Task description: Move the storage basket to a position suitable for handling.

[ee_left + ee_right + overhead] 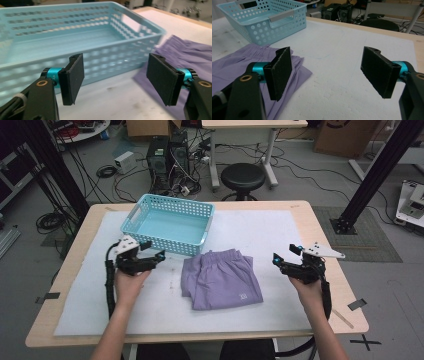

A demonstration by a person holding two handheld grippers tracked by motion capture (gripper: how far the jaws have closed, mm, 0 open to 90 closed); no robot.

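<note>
My left tool [152, 251] hovers over the counter [80, 245] just before the blue perforated basket [169, 223], pads spread wide, nothing between them. Folded lilac shorts [220, 278] lie mid-counter on the white mat [260, 235], touching the basket's near wall; a small white label [243, 296] near their hem is too small to read. My right tool [285, 255] hovers right of the shorts, likewise wide and empty.

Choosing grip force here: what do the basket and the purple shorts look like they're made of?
Basket: apparently rigid moulded plastic, light blue, slightly glossy; its walls are perforated with regular holes. Shorts: soft woven or knit fabric, matte lilac, folded, with a gathered waistband.
</note>
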